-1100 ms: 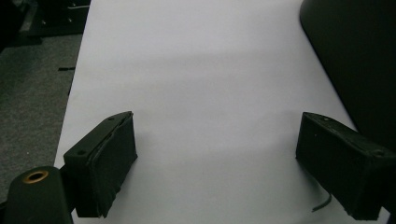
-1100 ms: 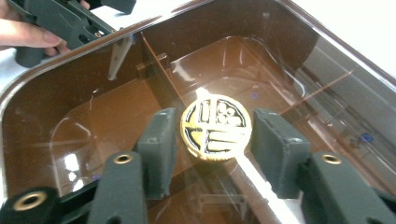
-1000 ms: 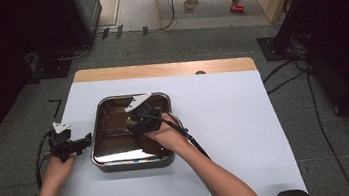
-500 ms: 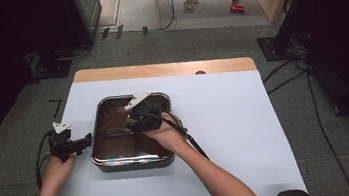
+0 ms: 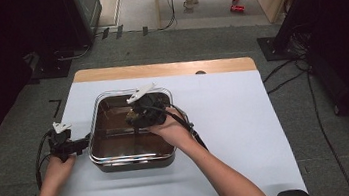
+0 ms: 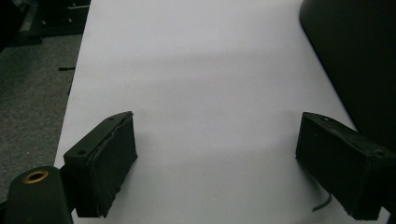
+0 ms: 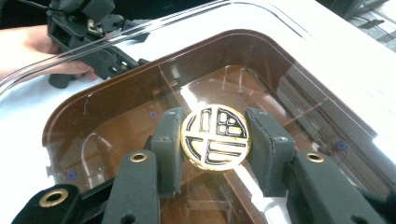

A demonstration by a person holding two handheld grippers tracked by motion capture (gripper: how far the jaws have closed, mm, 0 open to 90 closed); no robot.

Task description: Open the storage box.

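A square metal pot point(image 5: 132, 159) with a brown inside point(image 7: 116, 126) stands on the white table. Its clear glass lid point(image 7: 299, 79) has a round gold and black knob point(image 7: 215, 136) on top. My right gripper point(image 5: 135, 117) point(image 7: 215, 128) is over the pot, shut on that knob, one pad on each side. The lid's rim point(image 7: 140, 29) hangs a little above the pot's edge. My left gripper point(image 5: 83, 142) point(image 6: 217, 144) rests on the table just left of the pot, open, with only bare table between its fingers.
The white table cover point(image 5: 247, 129) has free room to the right of the pot and in front of it. A wooden strip point(image 5: 169, 69) runs along the far edge. Cables point(image 5: 291, 78) lie on the grey floor around the table.
My right gripper has risen with the knob in its grip, and the lid has come up with it. The left gripper has stayed put.
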